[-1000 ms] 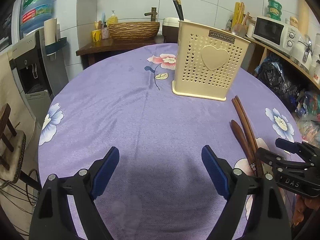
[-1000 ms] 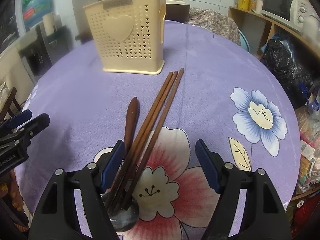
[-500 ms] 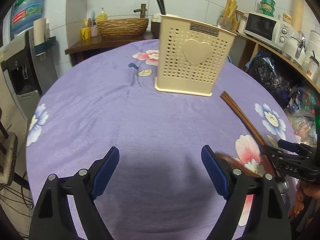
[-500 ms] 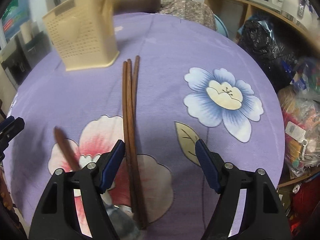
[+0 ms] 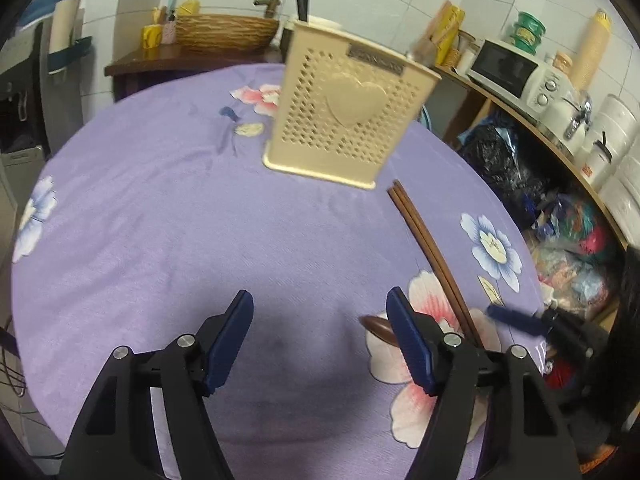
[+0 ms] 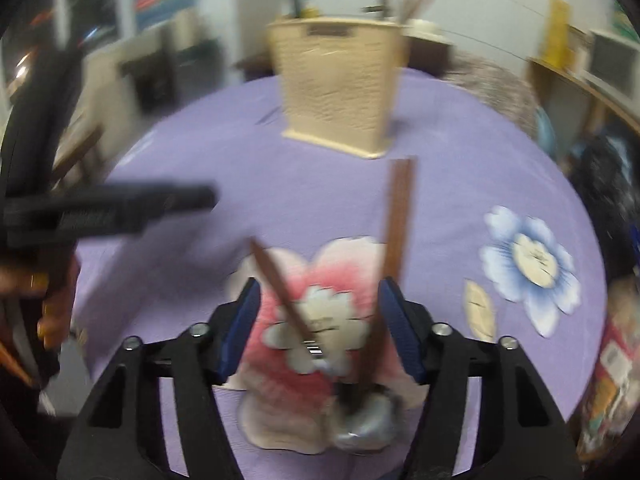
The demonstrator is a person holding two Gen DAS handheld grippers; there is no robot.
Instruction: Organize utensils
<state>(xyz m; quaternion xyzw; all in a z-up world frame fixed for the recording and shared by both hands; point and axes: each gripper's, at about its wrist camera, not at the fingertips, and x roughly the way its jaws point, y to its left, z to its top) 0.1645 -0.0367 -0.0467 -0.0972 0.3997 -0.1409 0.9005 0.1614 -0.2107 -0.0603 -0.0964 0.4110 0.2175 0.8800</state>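
A cream perforated utensil holder (image 5: 344,120) with a heart stands on the purple flowered tablecloth (image 5: 160,220); it also shows blurred in the right wrist view (image 6: 340,84). Brown chopsticks (image 5: 428,248) lie right of it, and in the right wrist view the chopsticks (image 6: 396,224) run toward my right finger. A wooden-handled spoon (image 6: 280,284) with a metal bowl lies between my right gripper's jaws. My right gripper (image 6: 320,328) is open over them. My left gripper (image 5: 320,336) is open and empty, and the spoon's handle end (image 5: 376,326) shows by its right finger.
A side table with a woven basket (image 5: 224,34) stands behind the table. A shelf with a microwave (image 5: 516,70) and bags runs along the right. The right gripper (image 5: 540,320) shows at the table's right edge in the left wrist view.
The right gripper has swung round to face the holder, and the spoon now lies between its jaws, angled away from the chopsticks. The left gripper has shifted closer to the spoon.
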